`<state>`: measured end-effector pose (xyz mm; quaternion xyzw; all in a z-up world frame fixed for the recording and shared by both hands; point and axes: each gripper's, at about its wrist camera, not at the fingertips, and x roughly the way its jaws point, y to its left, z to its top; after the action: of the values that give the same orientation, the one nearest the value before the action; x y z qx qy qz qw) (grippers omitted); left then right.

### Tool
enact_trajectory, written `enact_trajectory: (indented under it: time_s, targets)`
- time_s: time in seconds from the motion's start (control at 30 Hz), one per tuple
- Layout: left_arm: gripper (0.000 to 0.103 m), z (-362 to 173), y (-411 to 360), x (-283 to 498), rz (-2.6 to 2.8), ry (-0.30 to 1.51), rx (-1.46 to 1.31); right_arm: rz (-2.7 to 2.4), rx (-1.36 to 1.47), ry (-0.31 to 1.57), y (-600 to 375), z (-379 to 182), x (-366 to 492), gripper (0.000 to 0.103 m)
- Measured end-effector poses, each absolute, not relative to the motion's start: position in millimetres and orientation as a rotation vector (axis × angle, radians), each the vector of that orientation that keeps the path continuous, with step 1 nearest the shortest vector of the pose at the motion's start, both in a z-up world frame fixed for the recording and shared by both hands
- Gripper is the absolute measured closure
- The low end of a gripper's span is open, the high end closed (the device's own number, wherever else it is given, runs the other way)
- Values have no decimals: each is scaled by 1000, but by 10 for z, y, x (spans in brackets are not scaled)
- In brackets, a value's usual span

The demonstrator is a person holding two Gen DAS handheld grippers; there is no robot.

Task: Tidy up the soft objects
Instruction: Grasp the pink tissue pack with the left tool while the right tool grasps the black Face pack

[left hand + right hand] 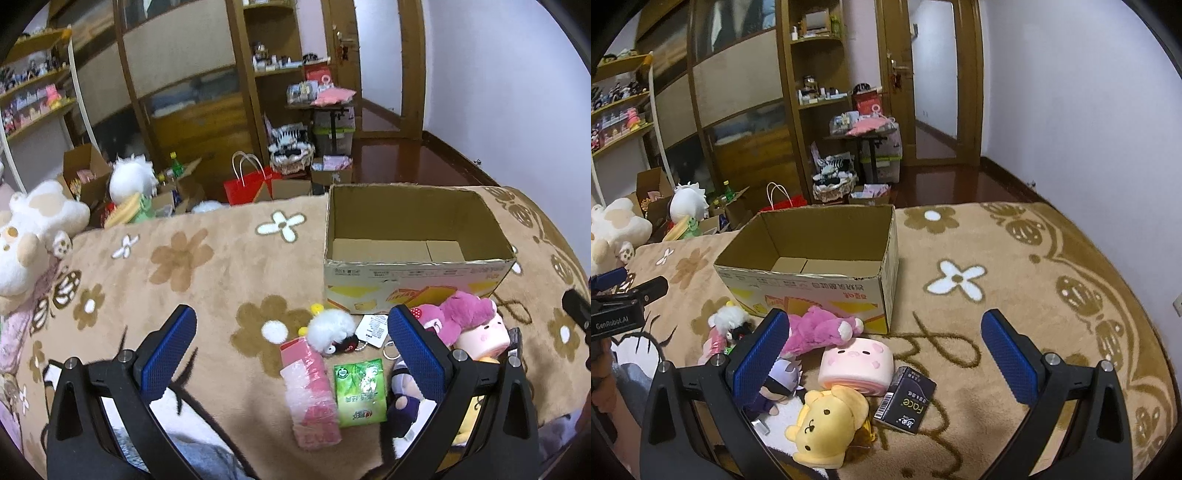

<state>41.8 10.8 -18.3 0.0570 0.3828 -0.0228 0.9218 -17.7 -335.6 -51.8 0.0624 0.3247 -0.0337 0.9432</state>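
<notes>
An open, empty cardboard box stands on the flowered brown blanket. In front of it lie soft toys: a pink plush bear, a pink cake-roll plush, a yellow bear plush, a purple-clad doll and a white fluffy keychain. My left gripper is open and empty above the pink packet and green packet. My right gripper is open and empty above the toys.
A black "Face" tissue pack lies beside the yellow bear. A big white-and-tan plush sits at the blanket's left edge. Beyond the bed are boxes, a red paper bag, shelves and a doorway.
</notes>
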Motion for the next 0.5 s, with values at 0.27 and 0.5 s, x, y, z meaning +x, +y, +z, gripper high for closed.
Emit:
enact_trajectory:
  time_s: [0.27, 0.5]
  targets:
    - [1, -474, 170, 692, -31, 952, 32, -63, 198, 763, -3459, -714, -6, 0]
    - [1, -688, 250, 901, 15, 1048, -52, -67, 291, 863, -3606, -962, 153, 0]
